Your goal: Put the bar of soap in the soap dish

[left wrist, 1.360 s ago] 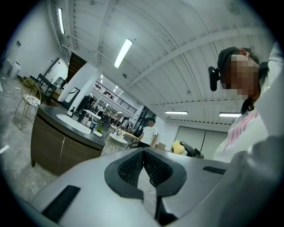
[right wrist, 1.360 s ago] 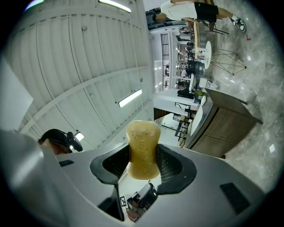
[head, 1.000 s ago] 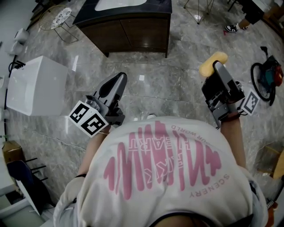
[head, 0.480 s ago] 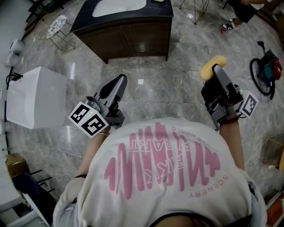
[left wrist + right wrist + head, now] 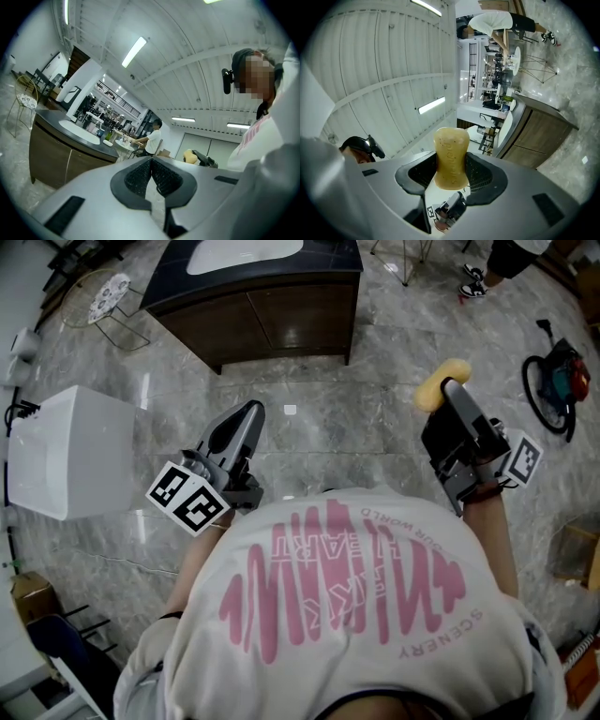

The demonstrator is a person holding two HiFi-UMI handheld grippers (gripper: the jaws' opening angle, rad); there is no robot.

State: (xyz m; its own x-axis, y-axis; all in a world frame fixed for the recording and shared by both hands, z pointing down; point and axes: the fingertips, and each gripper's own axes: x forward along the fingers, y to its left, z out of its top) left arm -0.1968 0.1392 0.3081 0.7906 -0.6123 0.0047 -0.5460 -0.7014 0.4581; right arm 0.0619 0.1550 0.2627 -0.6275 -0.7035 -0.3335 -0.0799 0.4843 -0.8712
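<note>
Right gripper view shows embossed soap [image 5: 451, 159] (lettering illegible)

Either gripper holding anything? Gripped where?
Right gripper holds the soap by one end, most of it sticking out past the jaws. Left gripper is shut and empty.

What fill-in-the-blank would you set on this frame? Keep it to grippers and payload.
1. The right gripper has its jaws on a bar of ____.
2. That bar is ____ in colour.
3. The left gripper, jaws together, holds ____.

Missing words: soap; yellow; nothing.
</note>
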